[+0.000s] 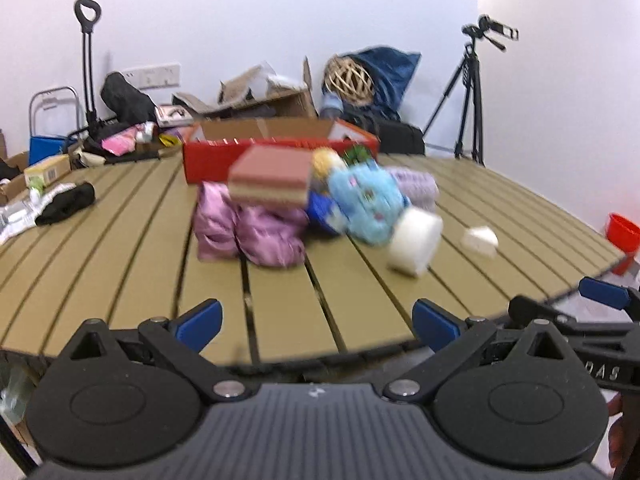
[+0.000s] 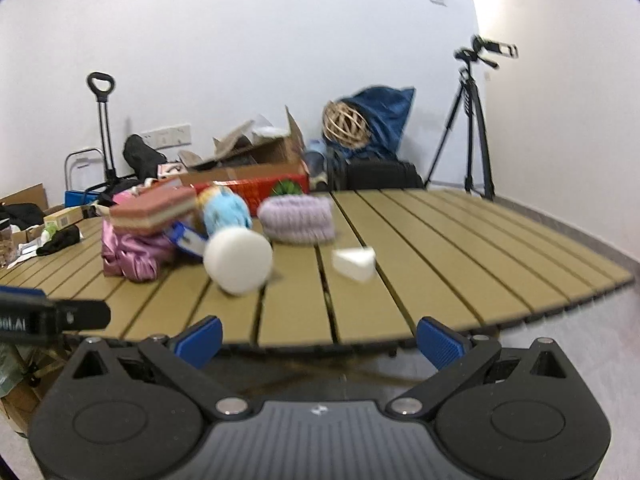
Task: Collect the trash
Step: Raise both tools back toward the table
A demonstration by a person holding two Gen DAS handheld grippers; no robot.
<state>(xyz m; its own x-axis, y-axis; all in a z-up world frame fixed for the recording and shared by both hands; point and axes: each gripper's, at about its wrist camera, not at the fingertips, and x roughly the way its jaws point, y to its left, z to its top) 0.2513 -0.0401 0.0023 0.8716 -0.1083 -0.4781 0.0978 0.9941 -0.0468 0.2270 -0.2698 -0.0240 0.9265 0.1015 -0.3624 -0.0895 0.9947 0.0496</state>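
A pile lies mid-table: a pink-topped box (image 1: 270, 178) on crumpled purple wrappers (image 1: 248, 232), a light blue packet (image 1: 366, 202), a lilac knitted piece (image 1: 416, 186), a white round tub (image 1: 416, 242) on its side and a small white wedge (image 1: 480, 240). A red cardboard box (image 1: 280, 148) stands open behind them. My left gripper (image 1: 318, 322) is open and empty at the table's near edge. My right gripper (image 2: 318, 340) is open and empty, also at the near edge; it faces the tub (image 2: 238, 260), the wedge (image 2: 355, 263), the lilac piece (image 2: 298, 218) and the red box (image 2: 264, 190).
The slatted tan table (image 1: 120, 248) has a black cloth (image 1: 66, 204) and papers at its left. Behind it stand cartons, bags, a hand trolley (image 1: 86, 60) and a tripod (image 1: 468, 92). A red bin (image 1: 622, 234) sits on the floor at right. The right gripper shows at the left view's right edge (image 1: 600, 320).
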